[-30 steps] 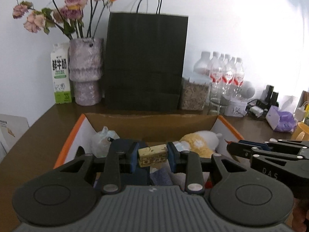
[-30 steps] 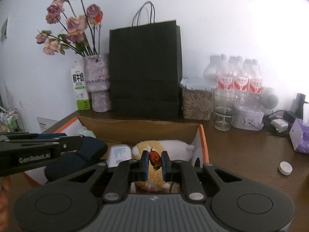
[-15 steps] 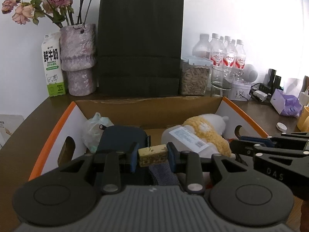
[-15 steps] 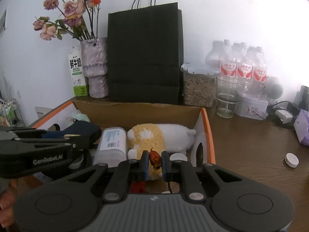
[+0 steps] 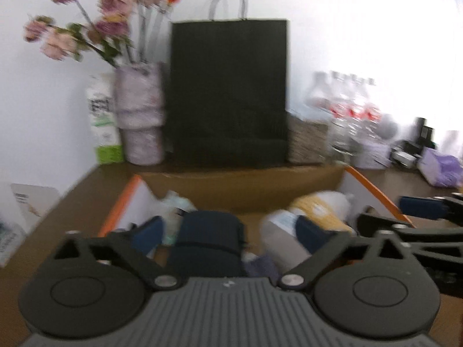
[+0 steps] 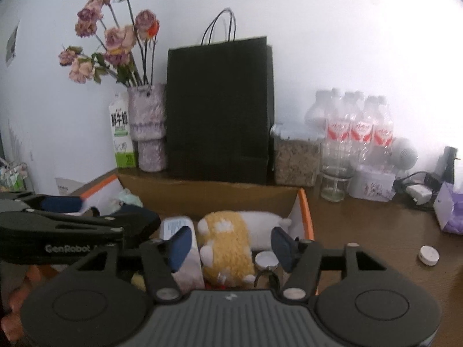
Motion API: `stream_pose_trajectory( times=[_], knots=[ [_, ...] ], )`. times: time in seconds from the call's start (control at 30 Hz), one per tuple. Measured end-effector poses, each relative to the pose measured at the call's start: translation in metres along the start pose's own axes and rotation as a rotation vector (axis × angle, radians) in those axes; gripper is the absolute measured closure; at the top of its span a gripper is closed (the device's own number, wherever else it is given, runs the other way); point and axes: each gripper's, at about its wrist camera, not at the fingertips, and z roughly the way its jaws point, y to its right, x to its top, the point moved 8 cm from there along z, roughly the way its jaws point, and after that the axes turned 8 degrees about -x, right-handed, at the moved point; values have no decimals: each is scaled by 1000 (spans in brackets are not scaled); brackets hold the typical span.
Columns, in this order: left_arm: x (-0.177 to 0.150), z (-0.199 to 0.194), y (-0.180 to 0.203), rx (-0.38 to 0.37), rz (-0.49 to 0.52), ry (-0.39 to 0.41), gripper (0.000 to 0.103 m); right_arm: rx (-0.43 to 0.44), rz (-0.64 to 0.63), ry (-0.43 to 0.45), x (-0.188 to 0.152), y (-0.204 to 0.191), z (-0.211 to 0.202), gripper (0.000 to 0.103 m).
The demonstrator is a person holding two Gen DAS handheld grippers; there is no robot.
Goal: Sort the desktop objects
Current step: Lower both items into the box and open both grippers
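Note:
An orange-edged cardboard box point(image 6: 304, 202) sits on the brown desk and also shows in the left wrist view point(image 5: 373, 186). Inside lie a dark blue pouch point(image 5: 208, 237), a yellow and white plush toy point(image 6: 228, 240), a white labelled bottle point(image 6: 176, 225), a crumpled plastic bag point(image 5: 176, 199) and a small round white item point(image 6: 266, 259). My left gripper point(image 5: 228, 235) is open and empty above the pouch. My right gripper point(image 6: 231, 244) is open and empty above the plush toy. The left wrist view is blurred.
Behind the box stand a black paper bag point(image 6: 220, 110), a vase of dried roses point(image 6: 147, 127), a milk carton point(image 6: 121, 133), a cereal jar point(image 6: 295, 156), water bottles point(image 6: 358, 133) and a glass point(image 6: 332, 186). A white cap point(image 6: 428, 255) and purple tissue pack point(image 6: 450, 211) lie right.
Both grippers have opened: the left let go of the small yellow block, the right let go of the small red item. Both have risen a little over the box.

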Motion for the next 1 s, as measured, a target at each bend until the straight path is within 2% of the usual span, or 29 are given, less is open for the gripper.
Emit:
stream_pose_trajectory(
  times=[0.07, 0.23, 0.6, 1.0],
  knots=[
    [2, -3, -3, -2, -10, 3, 0, 12, 26, 20, 4, 3, -5, 8],
    [1, -14, -9, 2, -45, 11, 0, 1, 34, 56, 12, 4, -16, 1],
    [-2, -49, -18, 12, -63, 42, 0, -4, 30, 68, 13, -7, -42, 0],
    [-10, -97, -25, 21, -63, 71, 0, -9, 7, 48, -6, -19, -80, 0]
  ],
)
